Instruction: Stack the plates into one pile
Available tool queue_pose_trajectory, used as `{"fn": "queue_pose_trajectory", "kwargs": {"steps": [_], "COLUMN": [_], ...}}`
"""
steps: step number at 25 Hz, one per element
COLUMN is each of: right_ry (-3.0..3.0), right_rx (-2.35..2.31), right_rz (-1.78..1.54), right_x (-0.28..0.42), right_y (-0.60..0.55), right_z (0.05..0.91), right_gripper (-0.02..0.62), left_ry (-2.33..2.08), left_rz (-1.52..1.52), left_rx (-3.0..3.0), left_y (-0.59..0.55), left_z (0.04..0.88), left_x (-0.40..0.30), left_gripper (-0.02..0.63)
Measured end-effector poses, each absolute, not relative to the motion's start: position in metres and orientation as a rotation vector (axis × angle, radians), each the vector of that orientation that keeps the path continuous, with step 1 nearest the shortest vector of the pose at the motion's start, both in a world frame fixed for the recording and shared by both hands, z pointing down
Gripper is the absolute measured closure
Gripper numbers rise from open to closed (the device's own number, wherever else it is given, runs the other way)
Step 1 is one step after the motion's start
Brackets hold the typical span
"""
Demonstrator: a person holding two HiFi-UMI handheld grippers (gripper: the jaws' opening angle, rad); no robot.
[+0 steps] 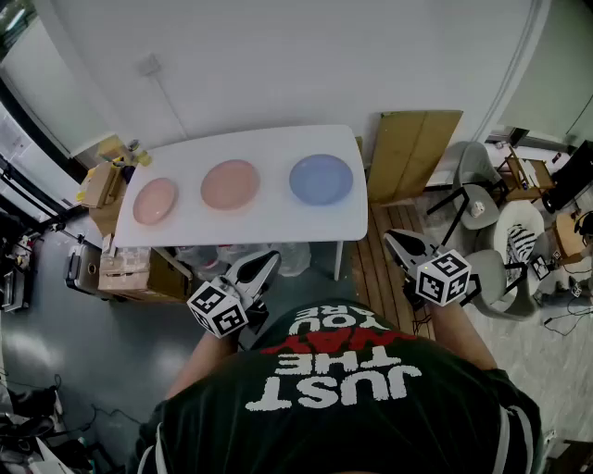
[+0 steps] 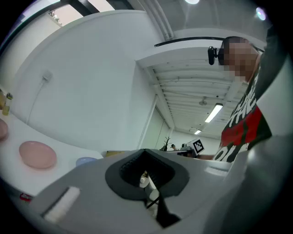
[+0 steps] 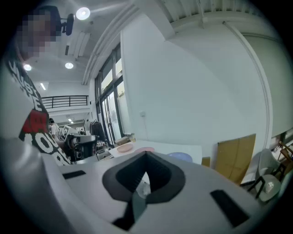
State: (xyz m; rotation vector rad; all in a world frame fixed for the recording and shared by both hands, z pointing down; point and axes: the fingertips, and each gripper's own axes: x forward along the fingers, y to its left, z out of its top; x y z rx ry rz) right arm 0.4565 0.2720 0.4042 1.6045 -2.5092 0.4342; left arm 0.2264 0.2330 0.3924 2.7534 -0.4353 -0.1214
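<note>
A white wall (image 1: 278, 56) stands behind the white tabletop (image 1: 269, 218). It carries a small box (image 1: 148, 65), and a thin pipe (image 1: 515, 65) runs down it at the right. A brown wooden board (image 1: 412, 153) leans on the wall just beside the tabletop's right end. Below the board lies a strip of wooden planks (image 1: 380, 268); the rest of the floor (image 1: 93, 343) is dark grey and shiny. Grey chairs (image 1: 477, 199) stand at the right and cardboard boxes (image 1: 139, 282) at the left. The right gripper view shows tall windows (image 3: 107, 109) and round ceiling lamps (image 3: 83, 13); the left gripper view shows long tube lamps (image 2: 214, 112).
</note>
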Motion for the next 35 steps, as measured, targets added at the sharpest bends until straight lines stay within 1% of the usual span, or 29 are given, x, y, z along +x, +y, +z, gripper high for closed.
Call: {"fn": "queue_pose_trajectory", "kwargs": {"steps": [6, 15, 24, 29, 35], "right_ry": [-2.516, -2.522, -2.540, -2.503, -2.402], "right_rx": [1.571, 1.544, 1.560, 1.567, 1.688], "right_rz": [0.399, 0.324, 0.375, 0.390, 0.406], "right_x": [0.469, 0.502, 0.523, 0.503, 0.483], "right_y": [0.270, 0.245, 0.223, 0.179, 0.083], "right_z": [0.399, 0.383, 0.399, 0.412, 0.426], "right_gripper": [0.591, 0.589, 0.589, 0.589, 0.589], "left_ry": [-0.457, -0.535, -0.621, -0.560, -0.395], "left_rz": [-0.107, -0.087, -0.004, -0.031, -0.088], "left_rx": [2.769, 2.785, 2.746, 2.734, 2.738], "left_y": [0.240, 0.220, 0.189, 0.139, 0.026], "left_z": [0.390, 0.380, 0.397, 0.407, 0.420], "left_x": [0.242, 0.280, 0.289, 0.276, 0.259], "left_gripper": [0.600, 0.600, 0.600, 0.600, 0.600]}}
